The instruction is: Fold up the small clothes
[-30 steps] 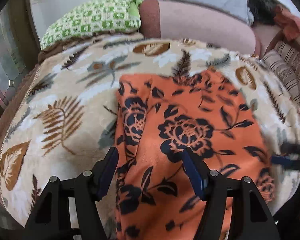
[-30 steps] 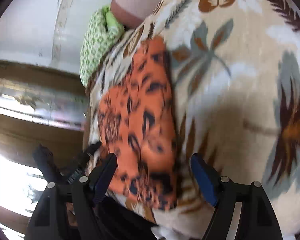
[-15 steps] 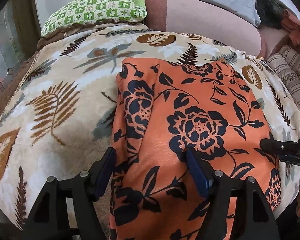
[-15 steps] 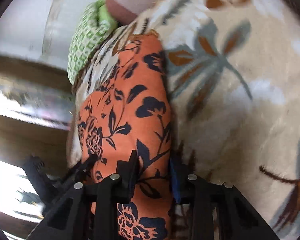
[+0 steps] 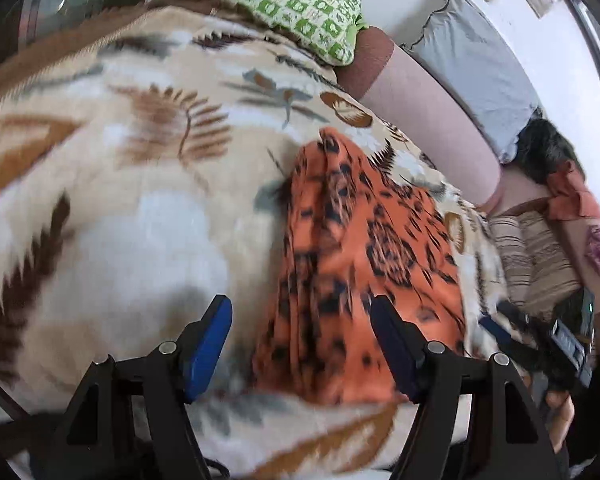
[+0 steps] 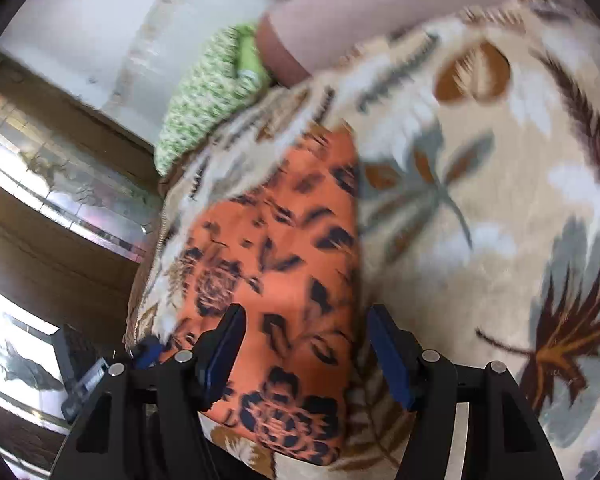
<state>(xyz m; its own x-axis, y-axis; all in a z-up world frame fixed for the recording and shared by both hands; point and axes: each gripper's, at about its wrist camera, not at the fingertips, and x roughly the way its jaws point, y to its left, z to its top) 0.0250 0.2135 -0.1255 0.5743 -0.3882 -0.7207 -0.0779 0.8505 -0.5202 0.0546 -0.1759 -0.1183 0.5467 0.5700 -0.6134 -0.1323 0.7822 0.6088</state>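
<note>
An orange garment with a dark flower print (image 5: 352, 264) lies folded lengthwise on a leaf-patterned blanket (image 5: 132, 208). My left gripper (image 5: 300, 340) is open and empty above the garment's near left edge. My right gripper (image 6: 304, 344) is open over the garment's (image 6: 284, 248) near right edge, its jaws either side of the cloth and not closed on it. The right gripper also shows at the right edge of the left wrist view (image 5: 548, 340). Both views are blurred by motion.
A green checked pillow (image 5: 284, 4) and a pink bolster (image 5: 424, 120) lie at the far end of the bed. A grey pillow (image 5: 476, 60) and striped cushions (image 5: 536, 260) are at the right. A glass-fronted cabinet (image 6: 52, 184) stands left of the bed.
My right gripper was shut on the garment's edge half a second ago and has now opened. My left gripper has swung left and tilted; the garment looks narrower.
</note>
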